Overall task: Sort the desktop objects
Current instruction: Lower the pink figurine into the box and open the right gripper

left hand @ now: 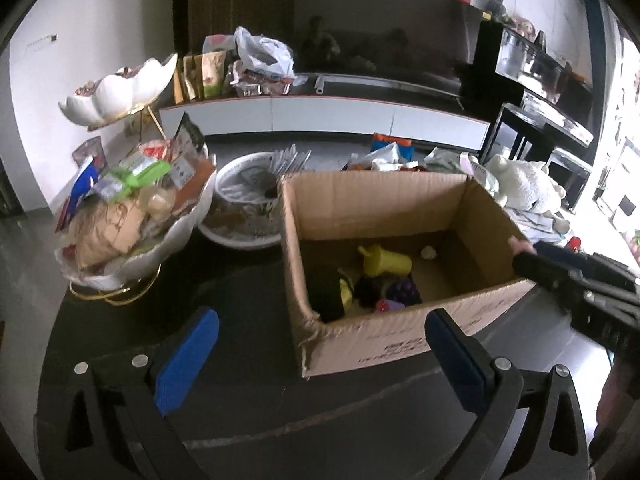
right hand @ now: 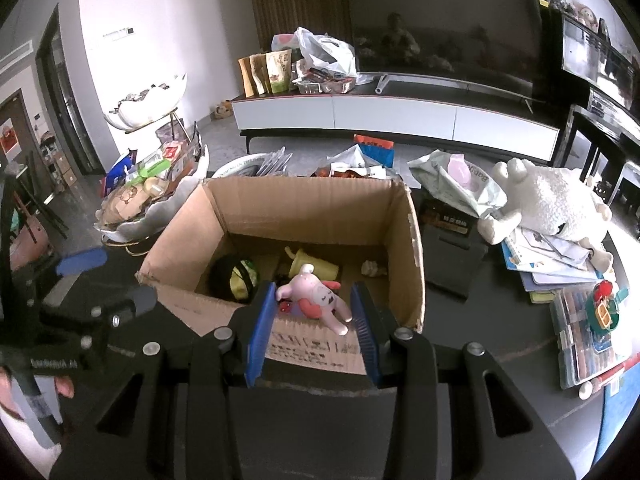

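Standing at the centre of both views, an open cardboard box (right hand: 304, 216) rests on a dark surface (left hand: 248, 280). Contents seen from the left wrist view: a yellow cup (left hand: 386, 260) lying on its side, a black-and-yellow item (left hand: 332, 292) at the box's lower-left corner, a purple toy (left hand: 404, 292), a small red piece (left hand: 386, 306) and a small white scrap (left hand: 428, 253) toward the far wall. Left gripper (left hand: 320, 354): jaws spread wide, nothing between the blue pads (left hand: 188, 360), positioned at the bottom of the left wrist frame before the box's near-left corner. Right gripper (right hand: 314, 312): clenched on a pink bunny toy (right hand: 316, 298), which is held between its blue pads (right hand: 262, 328) above the box's near wall, at lower centre of the right wrist frame; the same gripper enters the left wrist view from the right edge, with a pink tip showing at the box's right wall. Left of the box: a white petal-shaped tiered stand (left hand: 132, 248) heaped with snack packets, and beside it a round white basin (left hand: 240, 204). Right of the box, in the right wrist view: a white plush animal (right hand: 552, 200) lying on a stack of books (right hand: 548, 268), a pale green packet (right hand: 452, 184) and a clear case of coloured items (right hand: 580, 340). Upper part of both frames: a low white cabinet (right hand: 400, 116) carrying bags and a large dark screen (right hand: 440, 28).
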Demonstrator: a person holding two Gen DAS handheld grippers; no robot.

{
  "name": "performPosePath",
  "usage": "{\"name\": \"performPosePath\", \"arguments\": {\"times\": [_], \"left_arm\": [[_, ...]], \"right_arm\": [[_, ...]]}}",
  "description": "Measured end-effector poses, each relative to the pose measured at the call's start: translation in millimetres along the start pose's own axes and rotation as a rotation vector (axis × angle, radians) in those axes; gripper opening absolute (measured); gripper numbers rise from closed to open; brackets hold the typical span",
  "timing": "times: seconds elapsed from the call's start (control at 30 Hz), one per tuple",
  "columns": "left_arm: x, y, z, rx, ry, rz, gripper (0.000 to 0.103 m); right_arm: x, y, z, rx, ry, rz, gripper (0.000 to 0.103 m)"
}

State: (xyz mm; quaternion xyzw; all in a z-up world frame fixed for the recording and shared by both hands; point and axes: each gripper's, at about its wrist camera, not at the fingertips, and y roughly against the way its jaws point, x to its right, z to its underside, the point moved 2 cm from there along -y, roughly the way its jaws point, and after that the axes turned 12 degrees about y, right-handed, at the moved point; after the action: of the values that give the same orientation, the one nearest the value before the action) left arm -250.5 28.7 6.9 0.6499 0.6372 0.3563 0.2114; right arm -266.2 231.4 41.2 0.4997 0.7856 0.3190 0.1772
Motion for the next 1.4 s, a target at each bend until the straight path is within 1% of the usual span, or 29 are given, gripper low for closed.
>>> {"name": "performPosePath", "arguments": {"times": [0.2,0.6,0.93,1.07,1.17,1.23,1.27,1.33,1.37,1.4], "left_arm": [[1,-3,16,-0.024,-0.028,0.002,0.102],[3,-6,31,-0.052,-0.042,0.016,0.102],[4,-10,38,-0.072,-0.055,0.015,0.102],[4,-10,39,-0.075,-0.056,0.017,0.102],[3,-10,39,-0.074,-0.053,0.015,0.102],[1,-9,40,-0.07,-0.049,0.009,0.102],[0,-9,40,-0.069,-0.045,0.008,0.102],[-1,-9,41,-0.071,-0.037,0.01,0.102],[-1,-8,41,-0.07,-0.033,0.011,0.102],[-2,-7,42,-0.069,-0.03,0.011,0.102]], "right_arm": [[1,-12,-11,-0.007,-0.003,-0.001,0.036],[-1,-53,-12,-0.086,0.014,0.011,0.036],[2,-63,-12,-0.102,0.016,0.022,0.036],[2,-62,-13,-0.093,0.019,0.041,0.037],[2,-57,-13,-0.083,0.009,0.04,0.042],[2,-53,-13,-0.075,-0.003,0.03,0.051],[1,-49,-13,-0.069,-0.007,0.03,0.054],[0,-40,-12,-0.049,-0.01,0.032,0.064],[-1,-35,-11,-0.042,-0.011,0.031,0.066],[-2,-30,-10,-0.033,-0.015,0.027,0.07]]}}
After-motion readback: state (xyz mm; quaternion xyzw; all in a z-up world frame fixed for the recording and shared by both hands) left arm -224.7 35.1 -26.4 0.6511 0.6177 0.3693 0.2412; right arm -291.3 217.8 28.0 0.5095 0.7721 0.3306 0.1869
